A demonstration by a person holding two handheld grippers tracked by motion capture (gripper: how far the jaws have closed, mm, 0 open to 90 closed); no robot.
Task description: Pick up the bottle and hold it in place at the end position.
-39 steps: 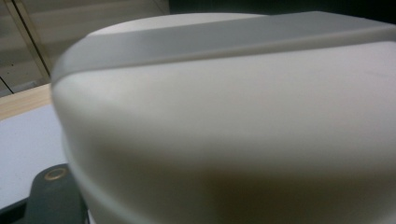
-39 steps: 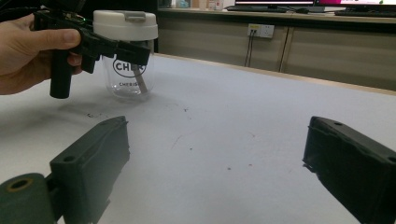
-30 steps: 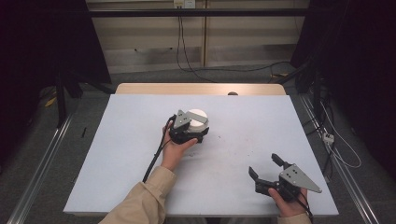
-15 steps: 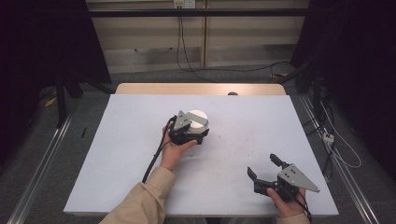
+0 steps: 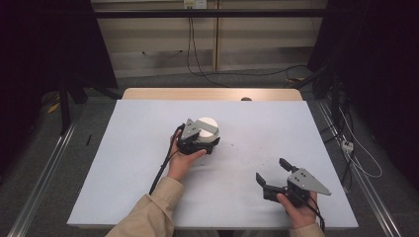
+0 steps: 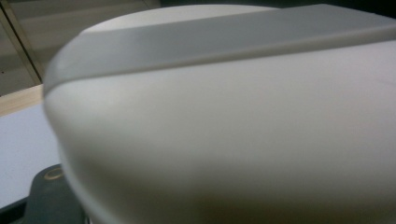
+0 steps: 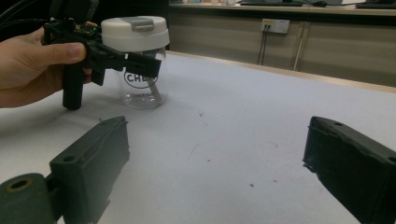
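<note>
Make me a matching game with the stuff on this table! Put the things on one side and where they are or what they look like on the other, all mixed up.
Things:
1. jar
2. lid
3. left gripper
4. right gripper

Descriptions:
A. white, with a grey band across the top
B. jaws wide apart, nothing between them, near the table's front right
C. clear, with dark lettering on its side
D. held up against the jar, near the middle of the table

Pairs: 1-C, 2-A, 3-D, 4-B

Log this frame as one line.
left gripper: around clear jar, grip unconfirmed | white lid: on | right gripper: open, idle | table
</note>
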